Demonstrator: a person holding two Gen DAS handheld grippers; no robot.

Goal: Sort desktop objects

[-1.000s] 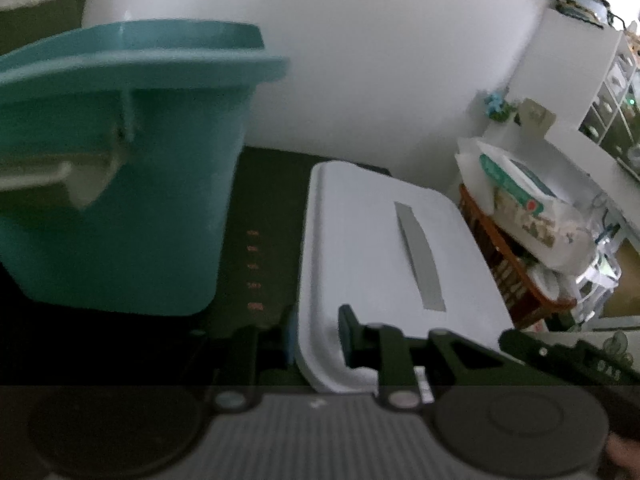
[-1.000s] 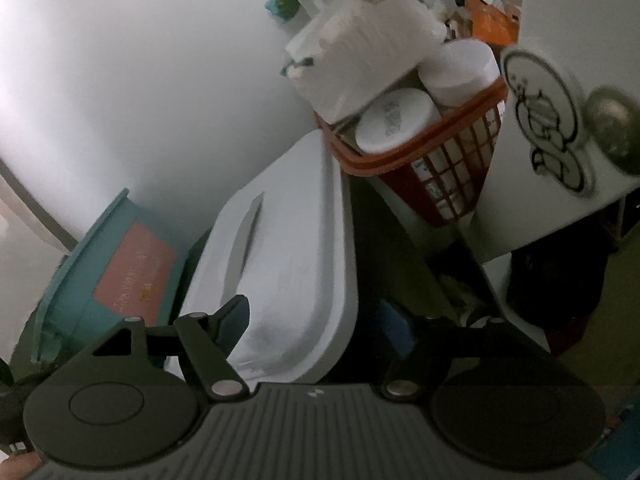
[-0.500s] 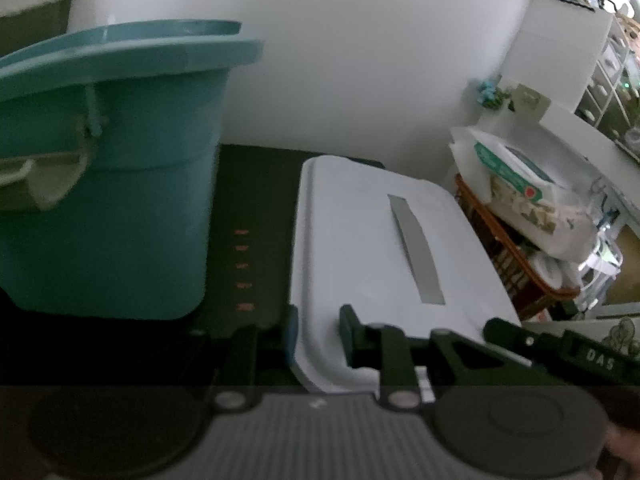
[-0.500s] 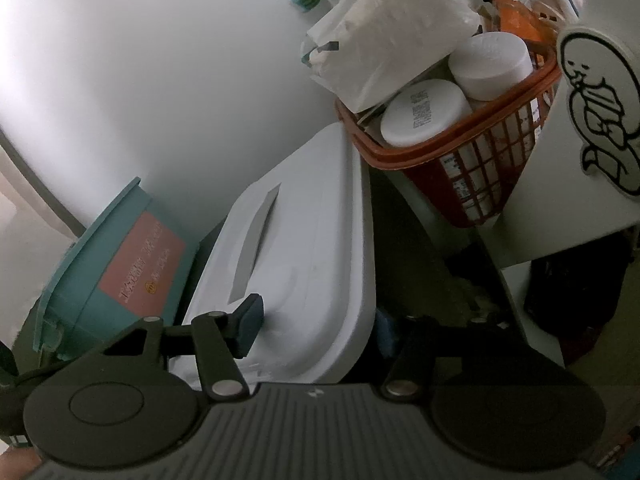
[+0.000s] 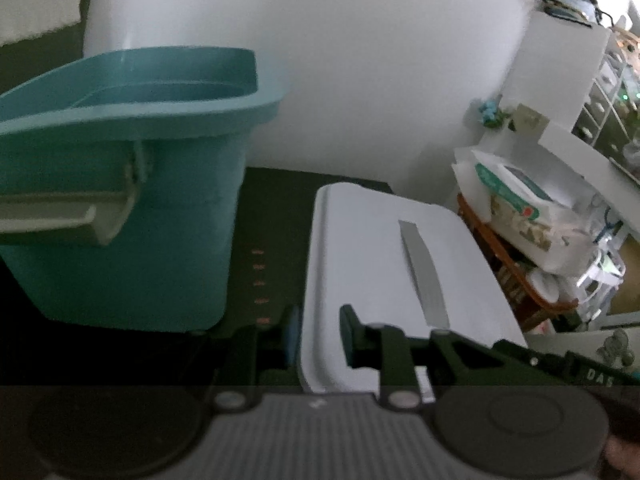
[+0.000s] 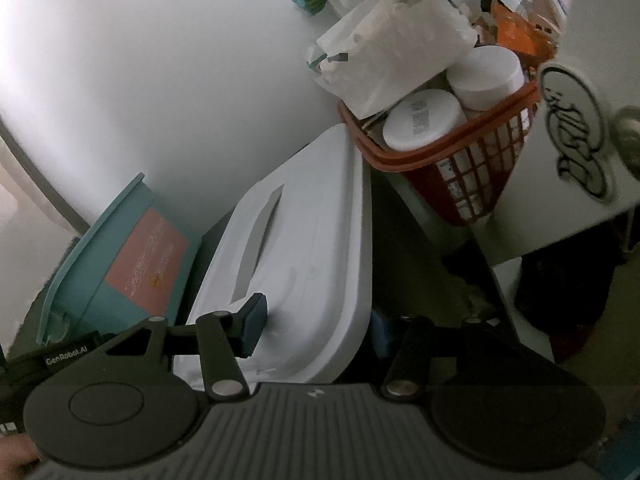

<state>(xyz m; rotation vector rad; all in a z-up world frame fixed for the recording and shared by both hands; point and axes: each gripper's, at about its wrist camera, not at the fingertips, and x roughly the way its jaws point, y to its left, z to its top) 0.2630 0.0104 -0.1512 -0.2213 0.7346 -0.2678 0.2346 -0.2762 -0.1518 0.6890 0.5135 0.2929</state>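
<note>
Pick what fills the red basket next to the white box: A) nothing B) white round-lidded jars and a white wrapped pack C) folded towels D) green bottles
B: in the right wrist view the red basket holds white round-lidded jars with a white wrapped pack on top, beside the white box.

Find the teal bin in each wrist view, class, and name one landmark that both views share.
Left wrist view: the teal bin fills the left half, upright on the dark desk, left of the white box.
Right wrist view: the bin sits at lower left, tilted in the picture, its pink label facing the camera.
Shared landmark: the white box with the grey slot in its lid.
</note>
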